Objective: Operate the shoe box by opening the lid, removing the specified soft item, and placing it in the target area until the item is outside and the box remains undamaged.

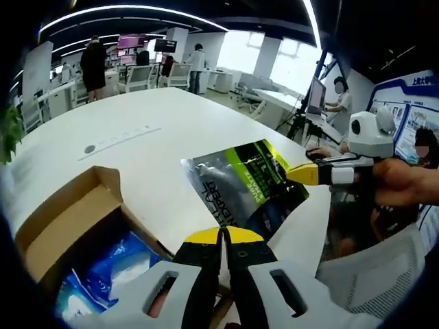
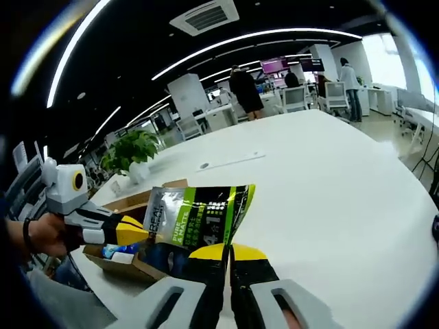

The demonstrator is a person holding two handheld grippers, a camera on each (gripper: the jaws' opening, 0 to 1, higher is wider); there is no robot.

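A silver, green and black soft pouch [image 1: 248, 184] [image 2: 197, 216] hangs in the air above the white table [image 1: 171, 116] [image 2: 329, 185]. My right gripper [image 2: 228, 252] is shut on its edge; in the left gripper view that right gripper [image 1: 306, 173] comes in from the right and pinches the pouch's side. My left gripper [image 1: 223, 236] is shut on the pouch's near corner, and this left gripper [image 2: 132, 229] meets the pouch's left edge in the right gripper view. The open cardboard shoe box [image 1: 65, 219] [image 2: 130, 266] lies below, with blue packets [image 1: 116, 264] inside.
A long flat strip [image 1: 120, 140] [image 2: 230, 161] lies on the table farther out. A potted plant [image 2: 134, 151] stands past the box. The table's rounded edge [image 1: 309, 226] is close on the right. Desks, chairs and people fill the background.
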